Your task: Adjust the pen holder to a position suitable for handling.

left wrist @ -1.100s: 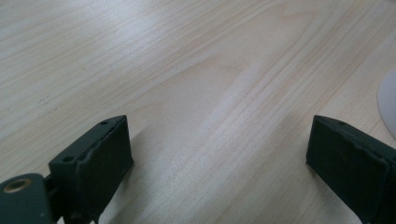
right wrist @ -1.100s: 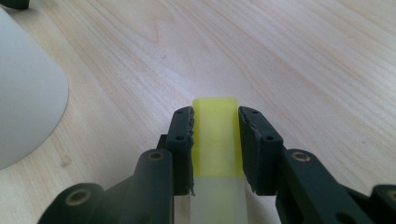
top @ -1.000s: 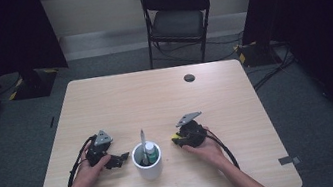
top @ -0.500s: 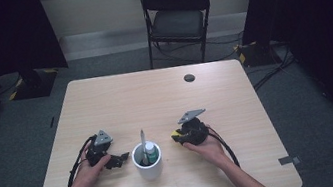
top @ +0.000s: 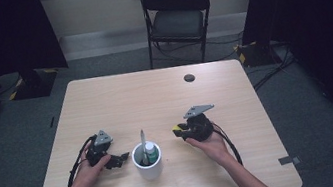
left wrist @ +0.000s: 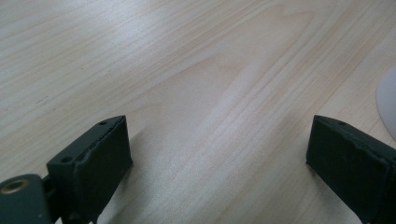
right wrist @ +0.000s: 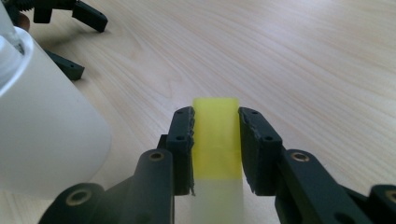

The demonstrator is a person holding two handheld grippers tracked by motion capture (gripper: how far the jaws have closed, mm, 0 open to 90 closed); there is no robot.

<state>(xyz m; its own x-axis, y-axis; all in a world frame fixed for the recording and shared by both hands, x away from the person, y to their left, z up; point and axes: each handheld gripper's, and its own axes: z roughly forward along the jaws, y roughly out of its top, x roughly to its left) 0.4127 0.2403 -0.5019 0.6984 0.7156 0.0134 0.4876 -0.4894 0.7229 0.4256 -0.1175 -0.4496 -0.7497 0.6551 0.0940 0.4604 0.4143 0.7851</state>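
Wood worktop [top: 154,95]. R tool [right wrist: 215,140] clenched on yellow block [right wrist: 215,135], white cup [top: 147,161] just to its left. L tool [left wrist: 219,154] released, nothing btw jaws.

Both forearms come in from the near edge of the worktop [top: 104,98] and angle inward. The left hand [top: 85,171] rests low near the near-left part of the worktop, holding the left hand-held gripper [top: 117,160] level just above the surface and pointing toward the middle; its jaws stand wide apart with bare wood between them. The right hand [top: 209,143], palm up, holds the right hand-held gripper [top: 178,131] off the surface, jaws pointing left. Its pads [right wrist: 183,140] are pressed on both sides of a yellow piece [right wrist: 216,135].
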